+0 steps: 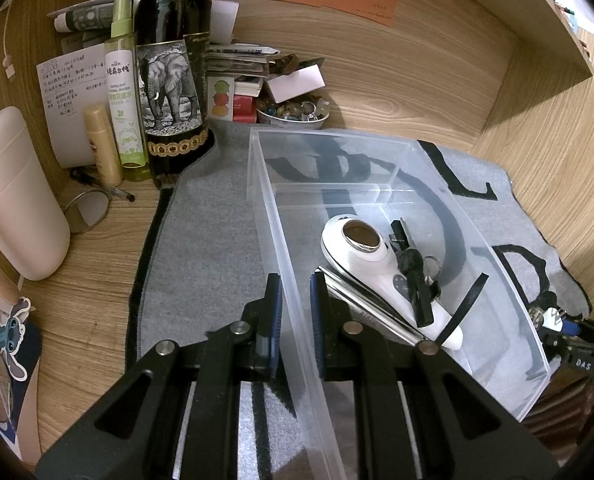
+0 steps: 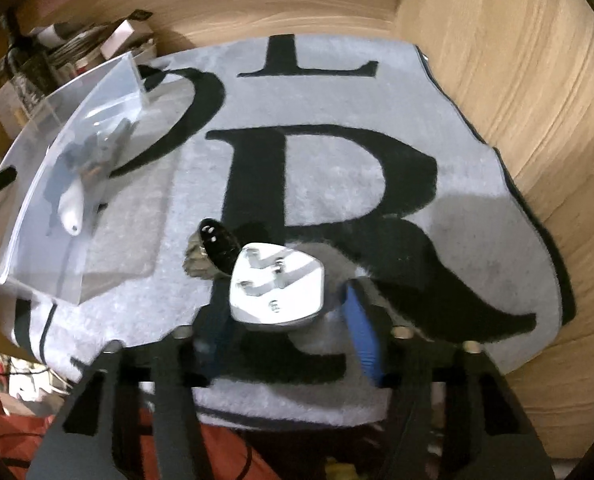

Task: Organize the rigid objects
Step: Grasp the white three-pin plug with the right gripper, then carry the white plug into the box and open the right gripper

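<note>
A grey mat (image 2: 337, 184) with black letters covers the wooden desk (image 1: 397, 80). The left gripper (image 1: 296, 316) pinches the clear bin's (image 1: 509, 292) wall; the right gripper (image 2: 287, 320), jaws spread, straddles a white plug (image 2: 275, 284), contact unclear.

Left wrist view: looks down and forward along its fingers, close over the clear plastic bin (image 1: 397, 216) at frame centre, toward the wooden back wall (image 1: 377, 72). Right wrist view: somewhat blurred, low over the grey lettered mat (image 2: 337, 152), facing the same wall. Shared: bin, upper left of the right view, and mat.
</note>
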Demonstrator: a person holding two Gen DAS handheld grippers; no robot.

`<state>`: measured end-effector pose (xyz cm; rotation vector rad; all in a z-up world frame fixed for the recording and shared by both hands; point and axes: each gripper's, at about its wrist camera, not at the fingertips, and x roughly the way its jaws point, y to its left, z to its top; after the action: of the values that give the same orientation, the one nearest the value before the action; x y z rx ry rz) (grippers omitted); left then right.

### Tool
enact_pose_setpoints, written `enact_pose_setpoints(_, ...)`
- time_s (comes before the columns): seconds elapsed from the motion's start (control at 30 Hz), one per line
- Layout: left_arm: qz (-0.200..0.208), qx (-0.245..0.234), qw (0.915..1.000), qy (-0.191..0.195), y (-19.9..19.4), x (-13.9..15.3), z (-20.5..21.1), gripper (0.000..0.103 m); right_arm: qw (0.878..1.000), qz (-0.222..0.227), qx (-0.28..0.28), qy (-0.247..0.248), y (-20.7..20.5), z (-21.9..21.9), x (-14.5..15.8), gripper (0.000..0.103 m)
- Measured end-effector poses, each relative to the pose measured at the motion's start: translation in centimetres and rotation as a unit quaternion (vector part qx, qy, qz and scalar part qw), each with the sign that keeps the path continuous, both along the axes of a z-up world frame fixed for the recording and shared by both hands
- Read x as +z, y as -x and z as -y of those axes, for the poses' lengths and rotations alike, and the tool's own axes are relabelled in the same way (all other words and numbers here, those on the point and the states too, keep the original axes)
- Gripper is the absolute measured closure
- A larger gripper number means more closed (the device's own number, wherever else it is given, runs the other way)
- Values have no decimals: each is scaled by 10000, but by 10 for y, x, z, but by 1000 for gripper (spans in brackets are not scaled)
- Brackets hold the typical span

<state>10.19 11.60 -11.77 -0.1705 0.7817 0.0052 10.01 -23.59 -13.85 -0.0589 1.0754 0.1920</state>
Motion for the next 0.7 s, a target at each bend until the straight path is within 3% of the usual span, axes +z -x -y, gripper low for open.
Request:
enact_pose_setpoints(0.1,-3,0,10000,5,0,0,0,90,9999,69,-34,-80,-2,3,3,66)
enact_pose_setpoints(0.4,-2,-4,10000,4,0,0,0,90,9987,495,39,-130,-16,-11,25,67)
enact_pose_setpoints(0.7,0,-2,10000,20,1,-1,-1,90,9915,1057,646,-389,-31,-54,62,67)
